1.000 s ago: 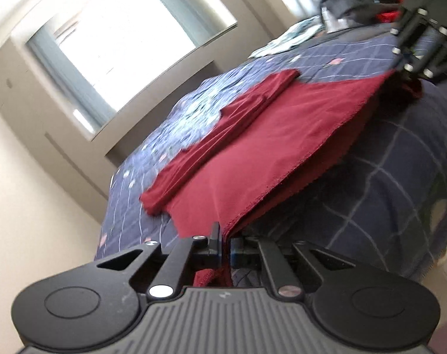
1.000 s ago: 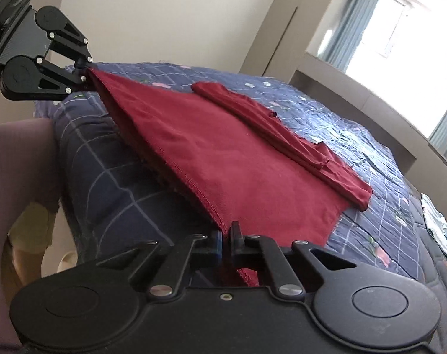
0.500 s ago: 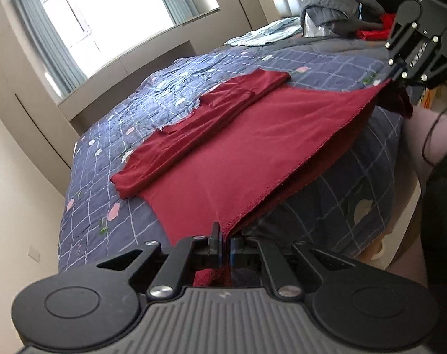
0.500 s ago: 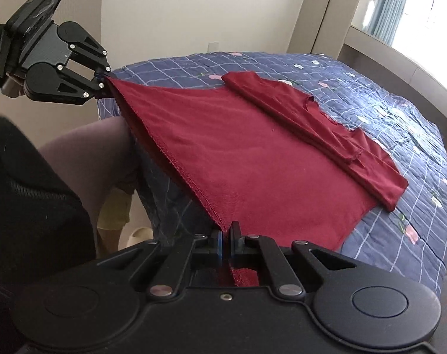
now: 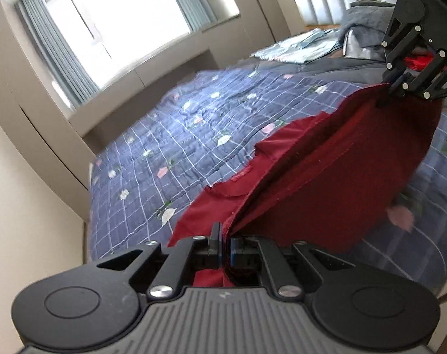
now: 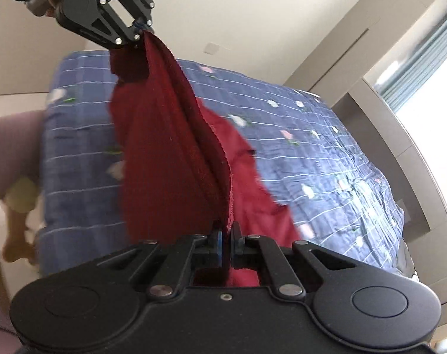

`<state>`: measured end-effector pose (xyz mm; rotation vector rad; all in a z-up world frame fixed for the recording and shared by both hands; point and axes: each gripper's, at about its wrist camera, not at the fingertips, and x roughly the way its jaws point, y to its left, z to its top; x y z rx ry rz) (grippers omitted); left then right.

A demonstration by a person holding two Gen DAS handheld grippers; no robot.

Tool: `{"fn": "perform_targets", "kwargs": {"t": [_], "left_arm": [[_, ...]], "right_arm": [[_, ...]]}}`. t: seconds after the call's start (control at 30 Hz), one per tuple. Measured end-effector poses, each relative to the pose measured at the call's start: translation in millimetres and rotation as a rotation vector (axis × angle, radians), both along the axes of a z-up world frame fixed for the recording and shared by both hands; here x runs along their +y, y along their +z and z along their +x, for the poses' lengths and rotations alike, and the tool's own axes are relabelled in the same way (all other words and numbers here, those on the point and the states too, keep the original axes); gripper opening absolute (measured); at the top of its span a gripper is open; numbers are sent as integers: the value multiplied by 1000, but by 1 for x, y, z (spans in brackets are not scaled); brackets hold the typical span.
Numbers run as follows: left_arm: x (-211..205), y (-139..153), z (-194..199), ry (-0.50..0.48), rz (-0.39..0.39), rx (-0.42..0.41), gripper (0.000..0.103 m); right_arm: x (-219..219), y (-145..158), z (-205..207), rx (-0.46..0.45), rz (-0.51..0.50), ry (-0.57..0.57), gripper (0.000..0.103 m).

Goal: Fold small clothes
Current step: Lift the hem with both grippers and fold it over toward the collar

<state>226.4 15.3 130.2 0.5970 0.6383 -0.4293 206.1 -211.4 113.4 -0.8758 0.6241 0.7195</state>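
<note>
Folding step underway: left tongs [image 5: 224,243] and right tongs [image 6: 226,237] each clamped on dark red knit garment [image 5: 326,177], lifted above blue checked bed quilt [image 5: 170,147]. Next, probably lay the raised hem over the garment's far edge.

Left gripper [image 5: 225,240] clamped on hem of red garment [image 5: 326,183]; right gripper [image 5: 393,84] pinches far corner (upper right). Cloth lifted between them, sagging over blue checked bedspread [image 5: 176,147]. Window [image 5: 129,20] behind.

The garment [image 5: 326,183] was dark red. The quilt [image 5: 176,147] beneath it was blue with a white grid and scattered pink and white flowers. The far curtains [image 5: 58,56] were grey-blue, the grippers [image 6: 226,236] black.
</note>
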Motion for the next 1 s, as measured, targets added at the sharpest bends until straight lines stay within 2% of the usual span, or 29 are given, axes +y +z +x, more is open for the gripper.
{"fn": "perform_targets", "kwargs": {"t": [0.2,0.4,0.53,0.73,0.8,0.83,0.9,0.93,0.97,1.0], "left_arm": [[-1,-20,117,53,-52,119,4],[2,-68,204,93,-47,226,5],[2,-104,239,117,-33,293,5],[12,-138,272,173,-91,381,6],[13,-144,276,169,-88,385,12],[12,-144,275,163,-81,383,22],[13,-145,279,153,-51,370,47],[14,-144,280,157,-22,356,68],[16,-143,281,161,-1,329,85],[19,-141,282,157,10,308,92]], "right_arm": [[-2,-22,106,6,-18,-45,5],[-5,-65,192,71,-13,-100,6],[-4,-95,228,119,-9,-124,7],[-2,-133,262,182,17,-158,8],[-2,-140,265,189,20,-164,11],[-3,-143,267,193,22,-172,15],[-6,-148,271,192,25,-196,32],[-9,-150,273,194,32,-211,36],[-13,-151,276,198,42,-227,43],[-16,-152,279,196,54,-245,55]]}}
